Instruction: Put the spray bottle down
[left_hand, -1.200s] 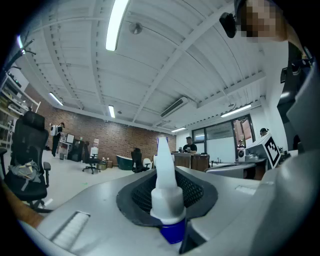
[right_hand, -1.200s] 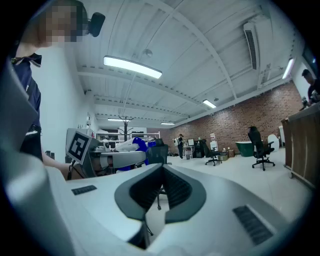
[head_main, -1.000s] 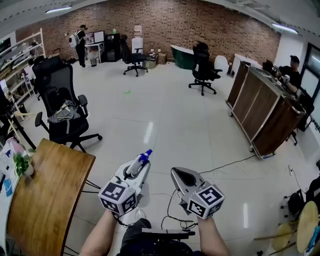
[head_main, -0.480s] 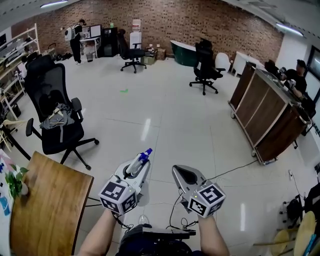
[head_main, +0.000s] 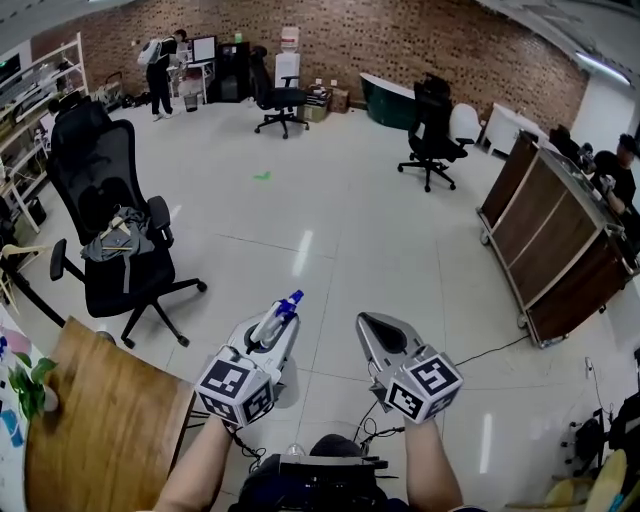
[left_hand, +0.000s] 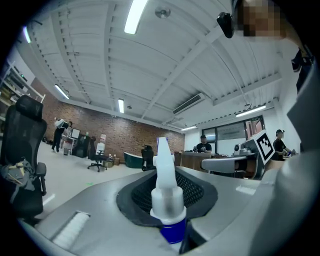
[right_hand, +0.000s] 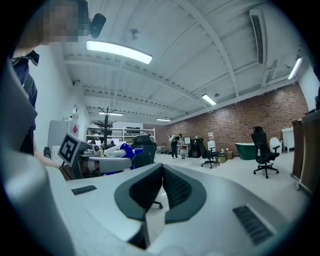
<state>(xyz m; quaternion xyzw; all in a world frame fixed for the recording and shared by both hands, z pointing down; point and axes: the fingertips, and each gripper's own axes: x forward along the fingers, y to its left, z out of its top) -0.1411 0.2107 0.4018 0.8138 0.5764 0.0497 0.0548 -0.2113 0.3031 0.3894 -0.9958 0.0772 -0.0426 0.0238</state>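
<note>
A spray bottle (head_main: 283, 310) with a white nozzle and blue collar lies along my left gripper (head_main: 276, 324), tip pointing away from me over the floor. In the left gripper view the bottle's neck (left_hand: 167, 202) sits pinched between the dark pads, and the left gripper (left_hand: 168, 222) is shut on it. My right gripper (head_main: 373, 326) is held level beside it, about a hand's width to the right. Its pads meet at the tip in the right gripper view (right_hand: 161, 172) with nothing between them. That view also shows the bottle's blue tip (right_hand: 124, 149) at the left.
A wooden table (head_main: 100, 430) lies at the lower left, with a small plant (head_main: 28, 385) at its far edge. A black office chair (head_main: 112, 225) stands ahead on the left, a long wooden counter (head_main: 560, 255) on the right. Cables (head_main: 485, 350) trail over the shiny floor.
Both grippers travelled across the room together, keeping their spacing. The black chair and the table now sit further right in view. The grip on the spray bottle is unchanged.
</note>
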